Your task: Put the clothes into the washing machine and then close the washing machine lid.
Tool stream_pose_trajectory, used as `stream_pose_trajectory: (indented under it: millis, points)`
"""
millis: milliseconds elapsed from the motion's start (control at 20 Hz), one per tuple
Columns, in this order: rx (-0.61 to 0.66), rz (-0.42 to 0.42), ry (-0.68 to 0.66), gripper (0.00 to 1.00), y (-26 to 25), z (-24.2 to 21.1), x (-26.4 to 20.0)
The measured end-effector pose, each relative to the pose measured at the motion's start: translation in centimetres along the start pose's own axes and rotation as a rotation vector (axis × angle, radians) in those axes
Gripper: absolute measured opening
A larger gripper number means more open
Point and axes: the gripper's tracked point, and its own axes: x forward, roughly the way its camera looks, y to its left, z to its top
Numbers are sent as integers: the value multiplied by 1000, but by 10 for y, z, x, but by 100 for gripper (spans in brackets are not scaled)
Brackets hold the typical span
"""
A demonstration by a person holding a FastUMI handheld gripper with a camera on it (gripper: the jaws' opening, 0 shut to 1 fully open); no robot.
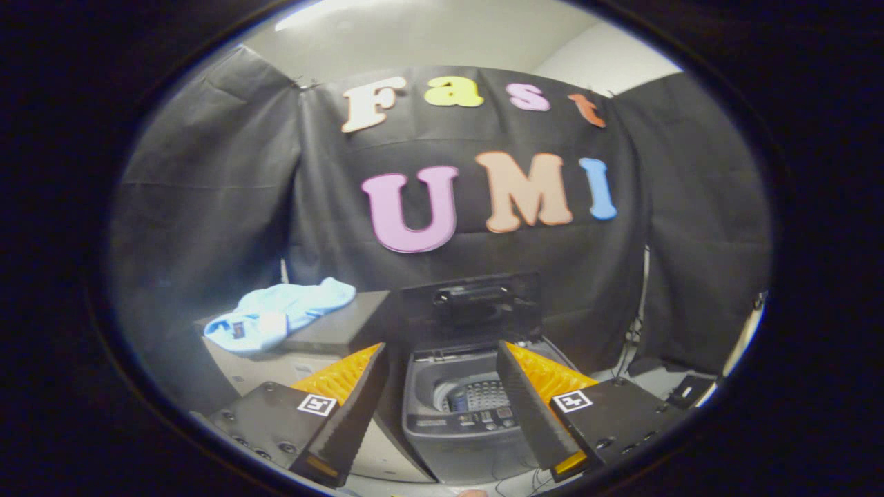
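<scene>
Gripper [442, 414] nearest, fingers spread wide, holding nothing. Between them: small grey washing machine [461, 414], lid [471, 307] raised upright behind tub, drum interior partly hidden by right finger. Light-blue garment [276, 319] crumpled on dark box [342, 328] left of machine, beyond left finger; box base cut off.

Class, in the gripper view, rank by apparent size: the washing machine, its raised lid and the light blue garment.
1. washing machine, between the open gripper fingers.
2. and 3. raised lid and light blue garment on the box look about alike; unranked.
</scene>
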Motion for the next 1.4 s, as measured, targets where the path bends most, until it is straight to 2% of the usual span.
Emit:
stream_pose_trajectory:
  millis: [100,200,350,500,750,900,1200,1300,1400]
  points:
    - [-21,69,-1,98,46,25,14]
    - [18,131,9,98,86,40,29]
    - [-14,161,-16,98,135,67,60]
    - [-48,212,52,98,184,67,96]
    - [-98,191,212,98,233,47,173]
    - [-115,176,304,98,252,19,206]
    - [-186,185,462,99,294,-40,232]
    - [-200,125,527,99,288,-57,236]
    - [-160,101,558,98,287,-65,238]
